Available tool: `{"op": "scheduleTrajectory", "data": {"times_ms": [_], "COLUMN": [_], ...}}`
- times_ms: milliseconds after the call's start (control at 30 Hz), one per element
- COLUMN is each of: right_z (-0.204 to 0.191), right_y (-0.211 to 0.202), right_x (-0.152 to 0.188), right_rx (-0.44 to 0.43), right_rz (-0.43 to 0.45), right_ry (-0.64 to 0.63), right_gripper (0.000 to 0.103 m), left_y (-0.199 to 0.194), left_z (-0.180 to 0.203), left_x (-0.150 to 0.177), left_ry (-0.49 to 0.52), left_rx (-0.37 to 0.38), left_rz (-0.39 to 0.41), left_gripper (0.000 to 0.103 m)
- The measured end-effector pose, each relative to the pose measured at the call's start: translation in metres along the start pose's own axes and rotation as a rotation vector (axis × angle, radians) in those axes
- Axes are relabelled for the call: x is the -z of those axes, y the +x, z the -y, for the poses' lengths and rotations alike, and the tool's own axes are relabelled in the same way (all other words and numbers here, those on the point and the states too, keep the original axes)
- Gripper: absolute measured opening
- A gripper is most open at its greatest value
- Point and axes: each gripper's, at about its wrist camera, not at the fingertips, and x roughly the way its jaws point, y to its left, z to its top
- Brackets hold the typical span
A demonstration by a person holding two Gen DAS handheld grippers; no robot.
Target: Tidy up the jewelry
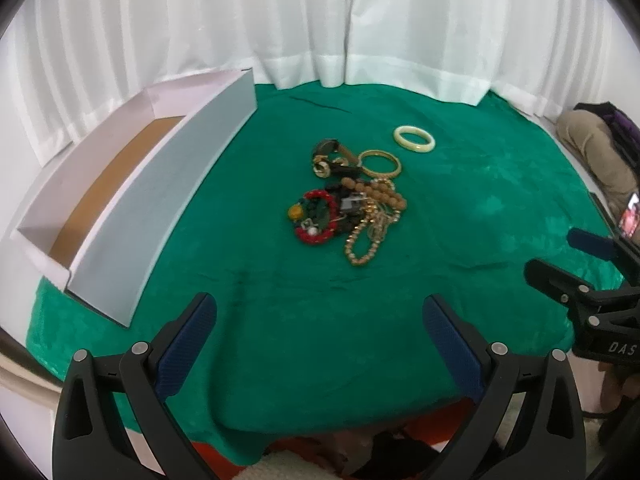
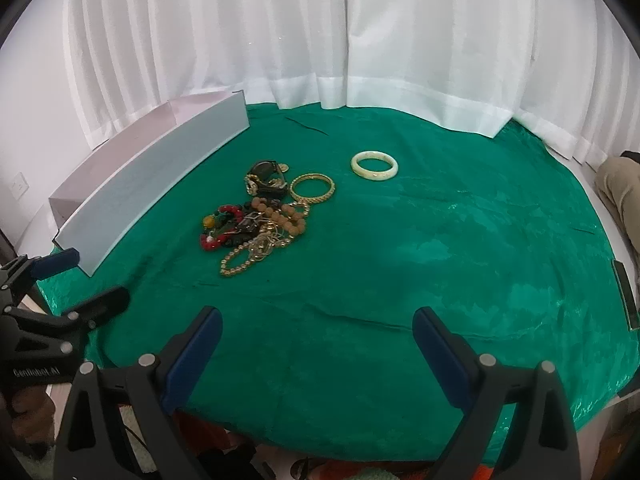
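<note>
A tangled pile of jewelry [image 1: 352,204] lies mid-table on the green cloth [image 1: 280,320]: a red bead bracelet [image 1: 316,216], brown wooden beads [image 1: 380,192], gold chains [image 1: 366,240], a gold bangle [image 1: 379,163] and a dark watch [image 1: 330,152]. A cream bangle [image 1: 414,139] lies apart behind it. The pile [image 2: 260,224] and cream bangle [image 2: 374,165] also show in the right wrist view. My left gripper [image 1: 320,320] is open and empty, near the front edge. My right gripper [image 2: 316,332] is open and empty, also well short of the pile.
A long white open box [image 1: 160,204] with a brown floor stands at the left, also in the right wrist view [image 2: 160,168]. White curtains hang behind the table. A person's legs [image 1: 592,152] and a phone [image 1: 630,212] are at the far right.
</note>
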Motion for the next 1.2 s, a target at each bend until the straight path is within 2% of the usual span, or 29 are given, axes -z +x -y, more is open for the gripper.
{"op": "scheduleTrajectory", "data": {"times_ms": [167, 333, 800, 1033, 1133, 1200], "right_z": [0.007, 0.009, 0.023, 0.036, 0.042, 0.052], "right_y": [0.01, 0.013, 0.032, 0.039, 0.044, 0.048], "right_x": [0.002, 0.002, -0.001, -0.014, -0.019, -0.024], "right_rx": [-0.008, -0.01, -0.019, -0.014, -0.024, -0.005], "right_rz": [-0.029, -0.036, -0.081, -0.072, -0.068, -0.066], "right_ry": [0.026, 0.027, 0.054, 0.071, 0.079, 0.097], "right_gripper": [0.098, 0.098, 0.098, 0.098, 0.098, 0.098], "left_y": [0.015, 0.027, 0.051, 0.06, 0.064, 0.073], "left_z": [-0.017, -0.021, -0.018, -0.03, -0.04, -0.043], "left_x": [0.001, 0.0, -0.006, -0.026, -0.038, -0.048], "left_ry": [-0.049, -0.035, -0.036, -0.053, -0.078, -0.047], "left_rx": [0.029, 0.014, 0.047, 0.03, 0.05, 0.063], "left_rz": [-0.047, -0.068, -0.119, -0.089, -0.075, -0.052], "left_gripper": [0.103, 0.102, 0.102, 0.102, 0.102, 0.102]}}
